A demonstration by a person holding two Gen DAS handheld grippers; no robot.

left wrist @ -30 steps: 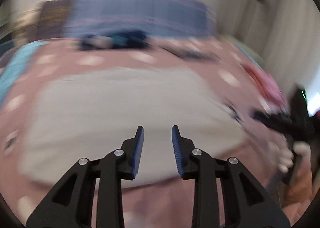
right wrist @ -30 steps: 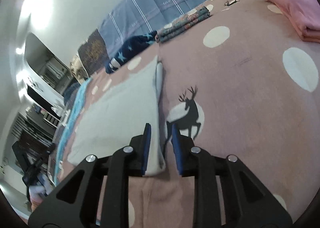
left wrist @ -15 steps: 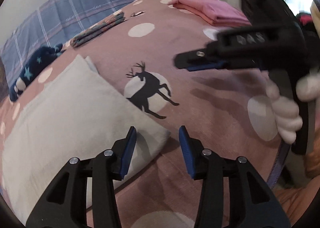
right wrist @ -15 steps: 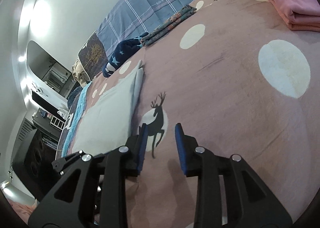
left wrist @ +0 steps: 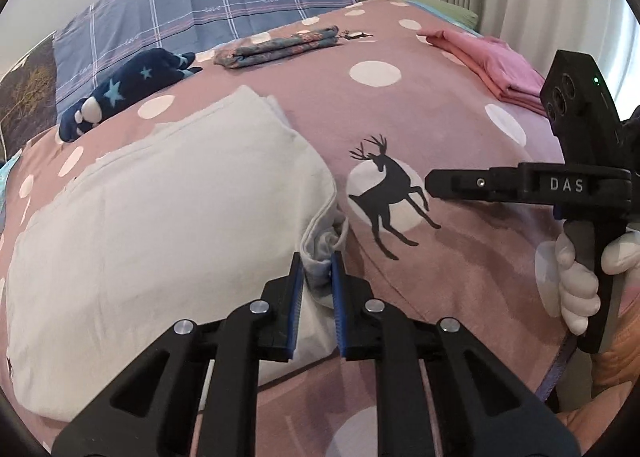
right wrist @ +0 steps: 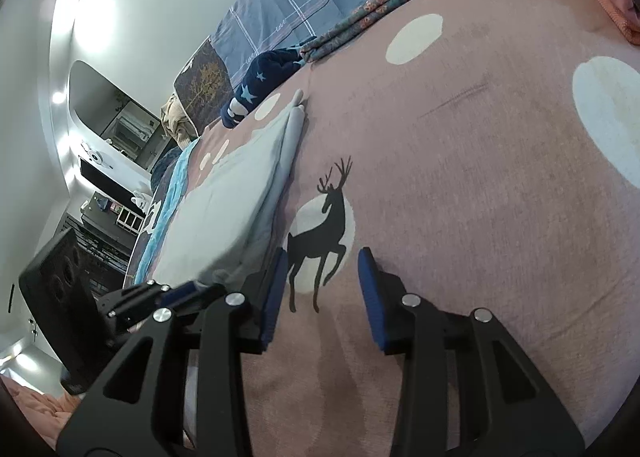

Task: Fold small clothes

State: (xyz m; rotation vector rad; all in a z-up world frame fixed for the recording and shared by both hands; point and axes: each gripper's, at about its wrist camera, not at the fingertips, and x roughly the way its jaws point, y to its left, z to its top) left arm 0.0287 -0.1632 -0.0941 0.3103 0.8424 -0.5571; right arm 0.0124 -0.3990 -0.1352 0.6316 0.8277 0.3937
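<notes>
A pale grey-white garment [left wrist: 160, 225] lies folded flat on the pink dotted bedspread [left wrist: 420, 117]. My left gripper [left wrist: 316, 277] is shut on the garment's near right corner, which bunches between the blue pads. In the right wrist view the same garment [right wrist: 236, 197] lies to the left, with the left gripper [right wrist: 188, 291] at its near corner. My right gripper [right wrist: 322, 277] is open and empty, low over the black deer print [right wrist: 324, 225], to the right of the garment. It also shows in the left wrist view [left wrist: 436, 187], seen side-on.
A folded pink garment [left wrist: 492, 65] lies at the far right, a folded floral cloth [left wrist: 280, 45] at the back, and a navy star-patterned item [left wrist: 124, 93] at the back left. A blue plaid pillow [left wrist: 208, 5] stands behind. Furniture shows beyond the bed's left edge [right wrist: 104, 217].
My left gripper swung to the garment's near right corner and closed on it. My right gripper let go of that edge, opened wider and moved right over the deer print.
</notes>
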